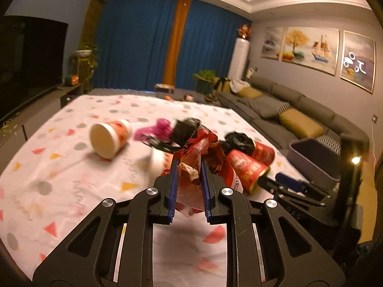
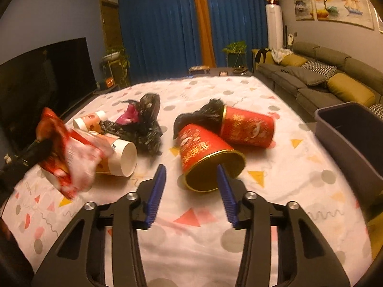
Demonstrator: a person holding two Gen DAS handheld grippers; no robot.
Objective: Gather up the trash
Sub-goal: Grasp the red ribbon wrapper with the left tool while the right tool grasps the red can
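Observation:
My left gripper (image 1: 189,167) is shut on a crumpled red and white snack wrapper (image 1: 203,148), held above the table; the wrapper also shows blurred in the right wrist view (image 2: 69,153). My right gripper (image 2: 191,172) is open and empty, just in front of the mouth of a red paper cup (image 2: 205,157) lying on its side. A second red cup (image 2: 249,126) lies behind it, with a black bag (image 2: 203,114) at both. A white and orange cup (image 2: 119,153), another one (image 2: 89,120), and black and pink bags (image 2: 143,124) lie to the left.
A grey bin (image 2: 347,134) stands at the table's right edge. The table has a white patterned cloth (image 2: 287,167). A grey sofa (image 2: 323,76) is on the right, a dark TV (image 2: 47,76) on the left, blue curtains behind.

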